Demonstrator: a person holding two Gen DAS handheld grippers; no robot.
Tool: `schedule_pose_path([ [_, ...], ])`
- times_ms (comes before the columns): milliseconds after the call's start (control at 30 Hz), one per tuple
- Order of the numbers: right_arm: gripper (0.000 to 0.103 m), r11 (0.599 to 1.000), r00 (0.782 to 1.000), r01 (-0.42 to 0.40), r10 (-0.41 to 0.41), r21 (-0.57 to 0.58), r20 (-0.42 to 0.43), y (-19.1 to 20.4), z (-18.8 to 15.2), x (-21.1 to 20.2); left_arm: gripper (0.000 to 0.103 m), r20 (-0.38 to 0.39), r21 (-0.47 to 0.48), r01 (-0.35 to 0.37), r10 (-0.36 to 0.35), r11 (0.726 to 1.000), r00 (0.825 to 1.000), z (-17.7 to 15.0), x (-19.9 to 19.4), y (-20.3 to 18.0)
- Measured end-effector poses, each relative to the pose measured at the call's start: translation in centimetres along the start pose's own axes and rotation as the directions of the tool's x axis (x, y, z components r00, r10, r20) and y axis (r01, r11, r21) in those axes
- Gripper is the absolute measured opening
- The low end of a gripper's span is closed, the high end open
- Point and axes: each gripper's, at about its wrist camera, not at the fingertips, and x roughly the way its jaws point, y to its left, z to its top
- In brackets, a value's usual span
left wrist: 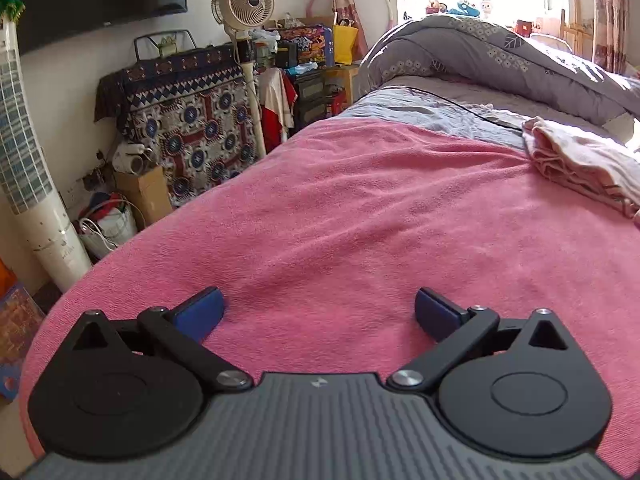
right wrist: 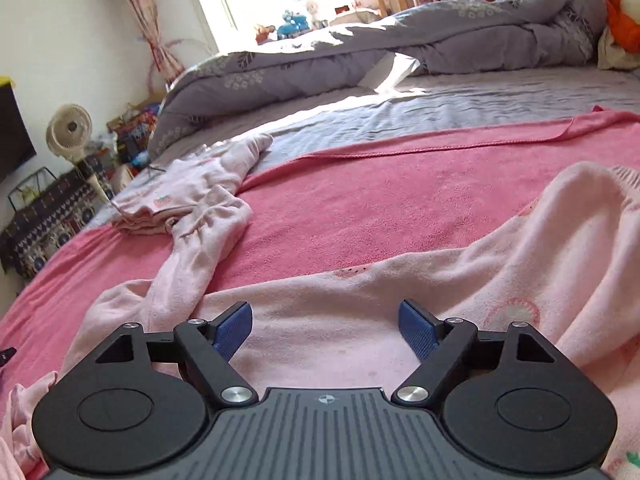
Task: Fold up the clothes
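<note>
Pink towel (left wrist: 360, 208) spread under both my grippers; left gripper (left wrist: 319, 312) spread wide, blue pads (left wrist: 200, 310) clear of cloth, nothing between; right gripper (right wrist: 325, 330) parted, gripping nothing, hovering over pale pink garment (right wrist: 360, 320) rumpled on towel; folded pink clothes (left wrist: 580, 160) lie at towel's far edge, near grey quilt (left wrist: 500, 52)

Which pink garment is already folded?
The far garment, a flat layered stack at the pink towel's far-left edge. The near garment lies rumpled and spread under the open right gripper.
</note>
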Motion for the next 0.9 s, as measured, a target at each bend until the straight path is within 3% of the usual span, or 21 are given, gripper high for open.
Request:
schedule_pose_path([
  [67,0.088,0.999,0.999,-0.037,0.037,0.025,0.012,-0.7,0.1,-0.1,0.102,-0.043,-0.084,0.181,-0.185,0.980,0.982,1.4,-0.5,-1.2],
  [133,0.090,1.000,1.000,-0.025,0.025,0.005,-0.002,-0.2,0.3,0.3,0.102,-0.091,-0.111,0.362,-0.373,0.925,0.924,2.9,-0.4,-4.5],
  [167,0.092,1.000,1.000,-0.014,0.014,-0.015,-0.006,0.2,0.3,0.3,0.102,-0.115,-0.117,0.447,-0.459,0.887,0.881,3.7,-0.3,-6.8],
  [367,0.094,0.999,0.999,-0.035,0.035,-0.002,0.008,0.2,-0.1,0.2,0.102,-0.285,-0.025,0.472,-0.459,0.881,0.842,5.4,4.7,-21.3],
  [467,0.094,0.998,0.998,-0.062,0.061,0.030,0.021,-0.3,-0.2,-0.1,0.102,-0.339,-0.041,0.455,-0.440,0.890,0.831,5.1,7.9,-25.5],
  [533,0.094,0.997,0.997,-0.069,0.068,0.038,0.025,-0.3,-0.2,-0.1,0.101,-0.319,-0.020,0.418,-0.402,0.908,0.858,4.7,8.7,-26.8],
  [633,0.094,0.996,0.997,-0.075,0.073,0.046,0.030,-0.3,-0.2,-0.1,0.095,-0.297,0.002,0.391,-0.372,0.921,0.879,4.8,8.8,-27.5],
  [667,0.094,0.996,0.997,-0.078,0.077,0.051,0.033,-0.3,-0.2,-0.1,0.083,-0.296,-0.028,0.399,-0.389,0.917,0.873,4.9,8.7,-27.2],
  [700,0.095,0.995,0.996,-0.082,0.080,0.057,0.035,-0.3,-0.2,-0.1,0.063,-0.294,-0.058,0.408,-0.406,0.911,0.865,5.0,8.6,-26.8],
  [733,0.095,0.995,0.996,-0.085,0.083,0.061,0.036,-0.4,-0.2,-0.1,0.059,-0.293,-0.088,0.416,-0.423,0.905,0.857,5.1,8.6,-26.5],
  [800,0.095,0.994,0.996,-0.087,0.085,0.064,0.038,-0.4,-0.2,-0.1,0.054,-0.319,-0.188,0.492,-0.527,0.850,0.788,5.3,9.1,-26.1],
  [867,0.095,0.994,0.996,-0.086,0.084,0.064,0.038,-0.3,-0.2,-0.1,0.055,-0.338,-0.210,0.523,-0.563,0.826,0.754,5.2,9.2,-26.7],
  [900,0.095,0.994,0.996,-0.086,0.084,0.064,0.038,-0.3,-0.2,-0.1,0.062,-0.347,-0.220,0.538,-0.581,0.814,0.737,5.1,9.3,-27.0],
])
